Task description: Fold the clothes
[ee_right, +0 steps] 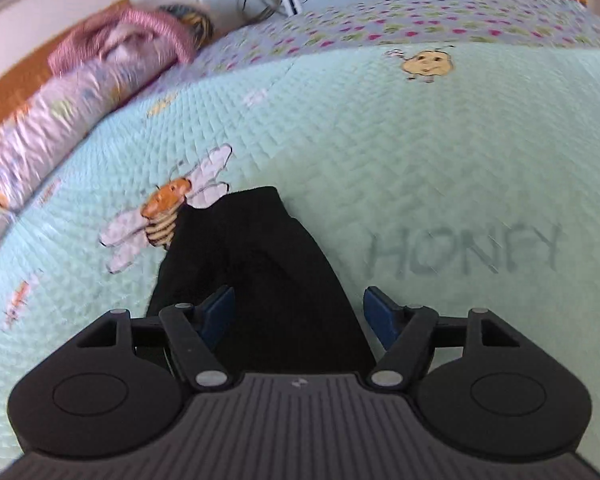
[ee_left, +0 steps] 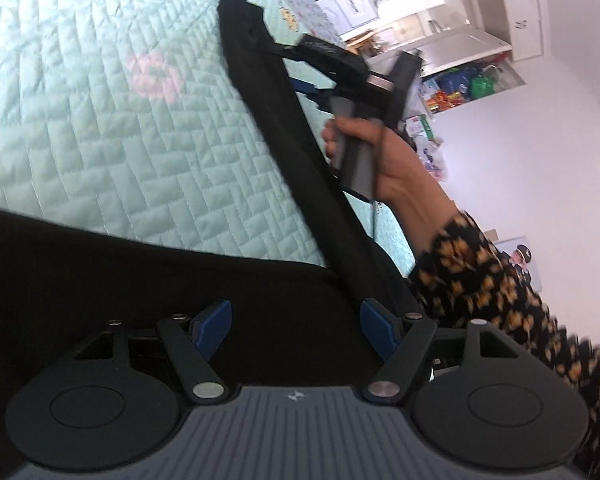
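black garment (ee_right: pixel 256 280) — on quilted bedspread (ee_right: pixel 420 160)

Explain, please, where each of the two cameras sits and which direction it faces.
Left wrist: sits on the left gripper, looks across the black garment and mint quilt toward the right gripper in the person's hand, patterned sleeve beside.
Right wrist: sits on the right gripper, looks down the garment's narrow end toward the pillows; only its own fingers show.
Shared: garment and quilt.
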A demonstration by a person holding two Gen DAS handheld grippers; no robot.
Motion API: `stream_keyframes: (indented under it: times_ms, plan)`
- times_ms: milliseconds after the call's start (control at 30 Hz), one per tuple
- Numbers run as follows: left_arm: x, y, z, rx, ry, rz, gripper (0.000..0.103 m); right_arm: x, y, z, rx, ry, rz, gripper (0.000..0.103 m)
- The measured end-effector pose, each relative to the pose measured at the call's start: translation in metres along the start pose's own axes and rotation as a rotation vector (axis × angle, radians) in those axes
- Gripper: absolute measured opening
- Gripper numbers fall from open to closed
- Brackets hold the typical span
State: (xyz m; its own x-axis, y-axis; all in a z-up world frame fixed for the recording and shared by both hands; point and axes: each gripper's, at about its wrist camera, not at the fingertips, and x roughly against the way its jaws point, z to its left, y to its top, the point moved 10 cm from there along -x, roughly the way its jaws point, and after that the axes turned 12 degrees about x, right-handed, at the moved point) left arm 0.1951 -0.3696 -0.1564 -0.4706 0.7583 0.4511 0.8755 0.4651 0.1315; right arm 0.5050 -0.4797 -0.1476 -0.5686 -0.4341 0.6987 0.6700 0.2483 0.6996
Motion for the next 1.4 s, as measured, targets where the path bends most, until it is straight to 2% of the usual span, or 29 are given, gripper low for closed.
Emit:
stream_keyframes:
  times_ms: [167, 200, 267, 333, 467, 533, 600, 667, 767, 833, 867, 900, 967, 1000, 1067, 1133, 1200, 1267, 1367, 1400]
  plan:
    - [0.006, 0.006, 0.01, 0.054, -0.026, 0.0, 0.075, -0.012, 0.008, 0.004, 0.009, 0.01, -0.008, 0.073]
    - [0.008, 0.008, 0.012, 0.066, -0.031, -0.002, 0.075, -0.012, 0.009, 0.004, 0.002, 0.015, -0.011, 0.068]
    - [0.012, 0.011, 0.013, 0.072, -0.03, -0.016, 0.075, -0.014, 0.011, 0.002, -0.007, 0.021, -0.011, 0.049]
    - [0.016, 0.014, 0.014, 0.073, -0.035, -0.035, 0.075, -0.008, 0.011, 0.006, -0.016, 0.018, -0.016, 0.012]
    - [0.033, 0.027, 0.018, 0.118, -0.043, -0.103, 0.075, 0.019, 0.016, 0.031, 0.005, 0.044, -0.069, 0.006]
    - [0.043, 0.034, 0.021, 0.149, -0.045, -0.141, 0.075, 0.044, 0.018, 0.057, 0.044, 0.077, -0.112, 0.005]
    - [0.06, 0.044, 0.029, 0.222, -0.063, -0.186, 0.075, 0.077, 0.017, 0.092, 0.099, 0.127, -0.157, 0.003]
    - [0.083, 0.055, 0.031, 0.263, -0.079, -0.25, 0.075, 0.115, 0.011, 0.13, 0.143, 0.188, -0.203, 0.003]
    - [0.124, 0.066, 0.024, 0.23, -0.07, -0.368, 0.075, 0.171, -0.008, 0.182, 0.195, 0.26, -0.245, 0.003]
    - [0.144, 0.068, 0.021, 0.205, -0.043, -0.427, 0.08, 0.197, -0.021, 0.2, 0.225, 0.258, -0.257, 0.003]
    - [0.151, 0.067, 0.02, 0.196, -0.029, -0.449, 0.081, 0.202, -0.026, 0.198, 0.216, 0.22, -0.257, 0.003]
    - [0.155, 0.065, 0.02, 0.196, -0.017, -0.458, 0.084, 0.201, -0.031, 0.189, 0.197, 0.171, -0.245, 0.005]
    - [0.153, 0.056, 0.023, 0.207, 0.001, -0.442, 0.084, 0.19, -0.039, 0.16, 0.12, 0.094, -0.211, 0.019]
    - [0.149, 0.052, 0.024, 0.211, 0.004, -0.421, 0.084, 0.184, -0.041, 0.143, 0.075, 0.062, -0.201, 0.031]
    - [0.135, 0.046, 0.021, 0.197, 0.006, -0.374, 0.084, 0.172, -0.041, 0.107, 0.0, 0.005, -0.201, 0.037]
    - [0.12, 0.043, 0.016, 0.162, 0.011, -0.333, 0.084, 0.156, -0.039, 0.08, -0.028, -0.023, -0.184, 0.053]
    - [0.103, 0.043, 0.014, 0.117, 0.021, -0.295, 0.084, 0.138, -0.033, 0.054, -0.076, -0.02, -0.167, 0.06]
    - [0.086, 0.042, 0.014, 0.079, 0.031, -0.254, 0.084, 0.116, -0.023, 0.03, -0.12, -0.007, -0.149, 0.062]
    - [0.065, 0.036, 0.025, 0.086, 0.034, -0.185, 0.084, 0.08, -0.01, -0.004, -0.16, 0.02, -0.123, 0.064]
    - [0.058, 0.036, 0.029, 0.1, 0.03, -0.162, 0.084, 0.069, -0.007, -0.012, -0.175, 0.044, -0.113, 0.068]
